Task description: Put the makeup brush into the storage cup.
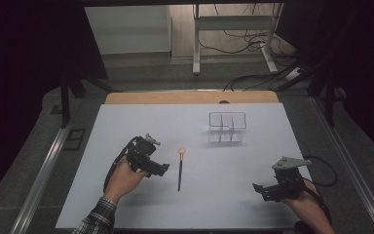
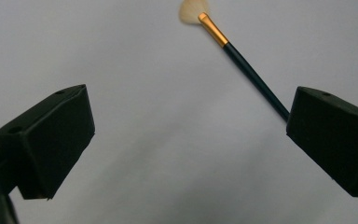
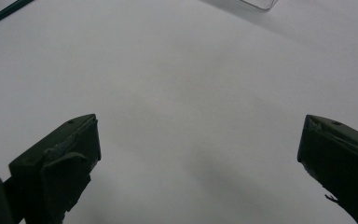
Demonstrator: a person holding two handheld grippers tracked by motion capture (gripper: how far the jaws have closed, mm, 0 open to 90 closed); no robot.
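Note:
A thin brush (image 1: 180,170) with a dark handle, gold ferrule and pale fan tip lies on the white table (image 1: 126,195), tip pointing away from me. My left gripper (image 1: 161,168) is just left of it, open, with nothing between its jaws. In the left gripper view the brush (image 2: 242,53) runs diagonally and passes behind the right jaw. My right gripper (image 1: 259,189) rests open near the front right of the table. Its view catches the brush's handle end (image 3: 7,11) at the top left.
A clear plastic organizer (image 1: 227,127) with compartments stands at the back centre-right; its corner (image 3: 261,3) appears in the right gripper view. A wooden strip (image 1: 190,97) borders the table's far edge. Cables and a metal stand lie on the floor beyond.

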